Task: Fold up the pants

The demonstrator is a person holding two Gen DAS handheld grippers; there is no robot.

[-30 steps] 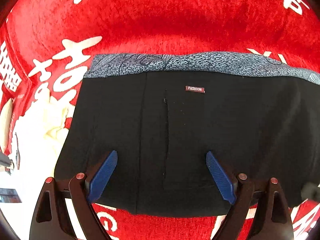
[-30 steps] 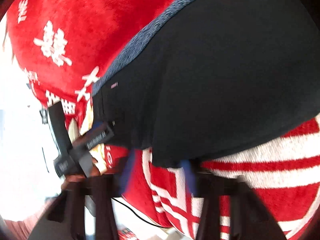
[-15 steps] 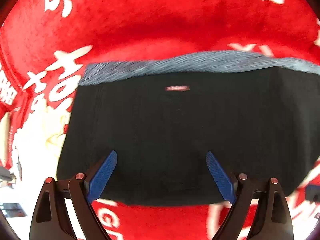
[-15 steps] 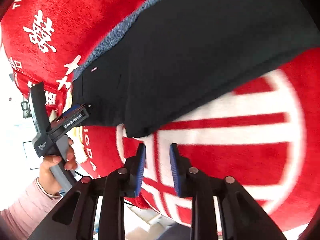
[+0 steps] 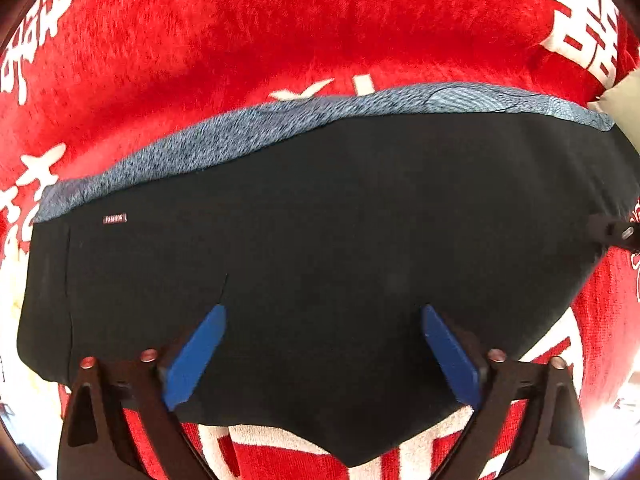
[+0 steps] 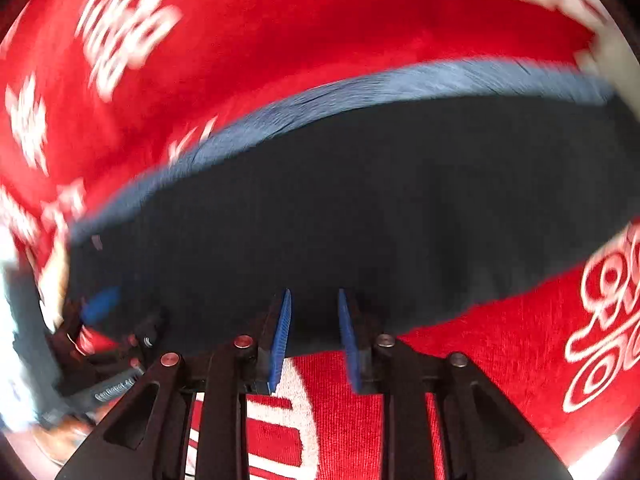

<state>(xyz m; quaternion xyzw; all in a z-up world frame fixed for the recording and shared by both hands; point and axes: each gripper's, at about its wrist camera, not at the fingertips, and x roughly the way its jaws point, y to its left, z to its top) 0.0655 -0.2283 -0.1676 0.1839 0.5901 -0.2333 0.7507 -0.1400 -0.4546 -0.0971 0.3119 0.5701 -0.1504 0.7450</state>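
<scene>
The black pants [image 5: 320,240] lie folded flat on the red cloth, with a blue-grey patterned waistband [image 5: 280,128] along the far edge and a small "FASHION" label [image 5: 115,219] at the left. My left gripper [image 5: 322,312] is open, its blue pads wide apart above the near part of the pants. In the right wrist view the pants [image 6: 360,208] fill the middle, blurred. My right gripper [image 6: 314,296] is open by a narrow gap at the pants' near edge, with nothing between the pads. The left gripper [image 6: 100,304] shows at the lower left there.
A red plush cloth [image 5: 280,32] with white characters covers the surface under and around the pants. A pale object [image 5: 624,100] sits at the far right edge. The right gripper's body [image 5: 612,232] shows at the right edge of the left wrist view.
My left gripper has shifted right along the pants, so the label now sits far left. My right gripper has swung round from the cloth to face the pants' near edge and opened slightly.
</scene>
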